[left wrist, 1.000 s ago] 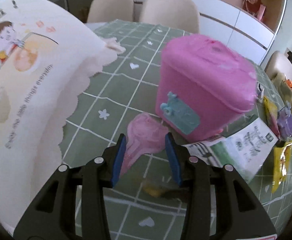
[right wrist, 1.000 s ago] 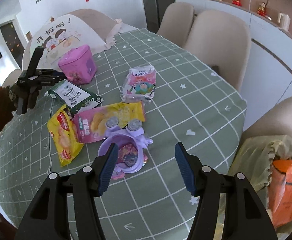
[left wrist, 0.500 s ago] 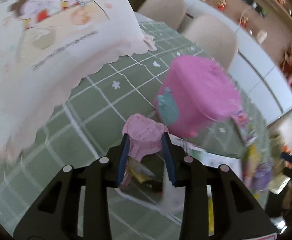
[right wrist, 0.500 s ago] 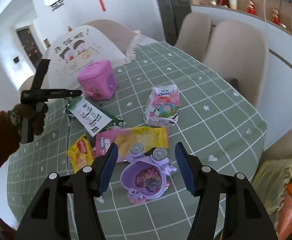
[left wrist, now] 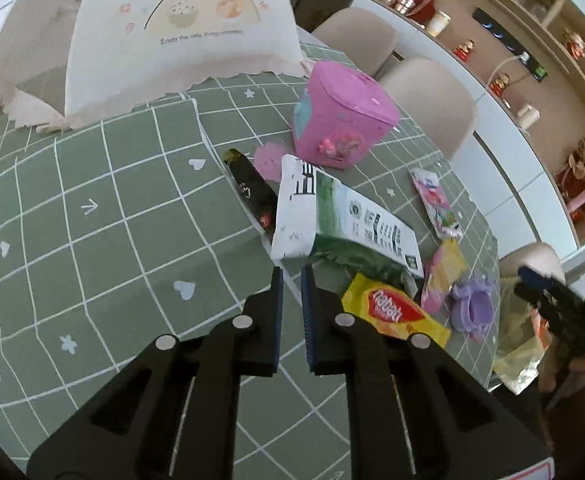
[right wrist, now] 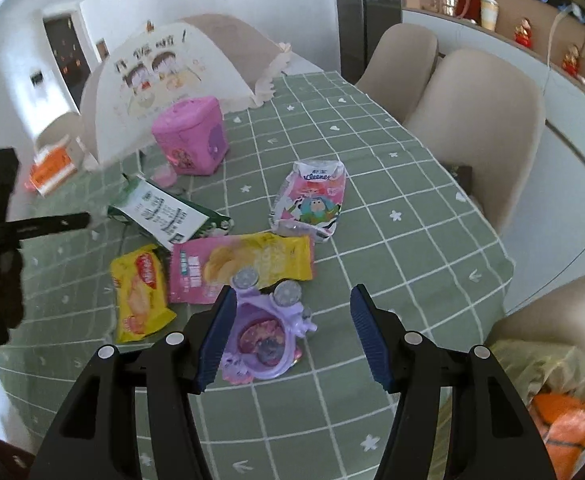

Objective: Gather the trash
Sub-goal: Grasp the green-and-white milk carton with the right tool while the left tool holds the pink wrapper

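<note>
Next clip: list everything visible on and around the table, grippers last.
tablecloth: 1, green check, covers table
food cover: 1, white with cartoon, far end
bin: 1, pink, before the cover
disc: 1, pink, beside bin
wrapper: 1, black, beside carton
carton: 1, green-white, middle
snack packet: 1, yellow, near carton
chip bag: 1, pink-yellow, centre
tissue pack: 1, white-pink, right of the carton
toy cup: 1, purple, near edge
chairs: at least three, beige, around table
plastic bag: 1, yellowish, off table's corner
left hand-held gripper: 1, black, jaws closing at carton's edge; grip unclear
right hand-held gripper: 1, black, open over toy cup
</note>
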`<state>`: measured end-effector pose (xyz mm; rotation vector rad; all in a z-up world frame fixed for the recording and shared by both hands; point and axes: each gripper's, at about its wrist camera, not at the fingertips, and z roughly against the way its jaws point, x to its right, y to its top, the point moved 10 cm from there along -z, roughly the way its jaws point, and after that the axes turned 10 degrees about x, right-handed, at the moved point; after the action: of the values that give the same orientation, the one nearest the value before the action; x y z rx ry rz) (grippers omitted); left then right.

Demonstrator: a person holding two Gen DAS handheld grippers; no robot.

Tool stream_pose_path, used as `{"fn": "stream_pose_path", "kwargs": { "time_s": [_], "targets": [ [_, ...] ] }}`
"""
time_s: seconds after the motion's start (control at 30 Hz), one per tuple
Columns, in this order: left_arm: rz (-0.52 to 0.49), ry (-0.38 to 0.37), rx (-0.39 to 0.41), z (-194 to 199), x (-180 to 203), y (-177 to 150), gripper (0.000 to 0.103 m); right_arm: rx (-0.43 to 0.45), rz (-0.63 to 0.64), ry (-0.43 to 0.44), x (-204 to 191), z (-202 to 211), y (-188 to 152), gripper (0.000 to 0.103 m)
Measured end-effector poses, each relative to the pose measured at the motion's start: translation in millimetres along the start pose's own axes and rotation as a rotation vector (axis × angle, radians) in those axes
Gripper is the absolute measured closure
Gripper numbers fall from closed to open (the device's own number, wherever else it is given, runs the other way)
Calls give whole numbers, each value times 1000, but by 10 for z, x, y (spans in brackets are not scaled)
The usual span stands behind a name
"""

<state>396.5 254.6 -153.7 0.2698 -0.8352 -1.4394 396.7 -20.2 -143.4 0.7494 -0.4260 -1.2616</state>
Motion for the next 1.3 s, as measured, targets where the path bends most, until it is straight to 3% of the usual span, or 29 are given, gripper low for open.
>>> {"fn": "stream_pose_path", "kwargs": {
  "time_s": [0.03,0.17,0.23,0.4,0.57,0.73,0.8,0.87,1.13,1.3],
  "targets": [
    [-11,-5,10,26,0,25,92,1,21,-20,-16,-22,27,47],
    [-130,-41,99,64,-7,391,68,30,58,-93,-51,-40,107,47],
    [-186,-33,116,-14,-60,524,68,23,53,-117,-36,-70,82,47],
    [-319,-53,32,-525,-116,693,68,-50,17,-141,75,-216,-128,47],
    [-402,-110,-45,-914,-53,780,68,-64,-114,-30,128,-249,-215,47],
    [-485,-167,-108,-1075,124,713,66,-34,-125,-47,158,-188,-207,47],
    [-533,-146,-141,-1177,162,660,64,-20,-120,-47,165,-161,-183,47],
    [-571,-127,-123,-1226,201,669,63,-12,-117,-41,174,-149,-159,47],
    [-529,-67,-95,-1208,153,747,63,11,-61,-41,198,-27,-147,47],
    [-508,-16,-78,-1209,8,729,52,1,-101,-10,280,-3,-218,47]
  ]
}}
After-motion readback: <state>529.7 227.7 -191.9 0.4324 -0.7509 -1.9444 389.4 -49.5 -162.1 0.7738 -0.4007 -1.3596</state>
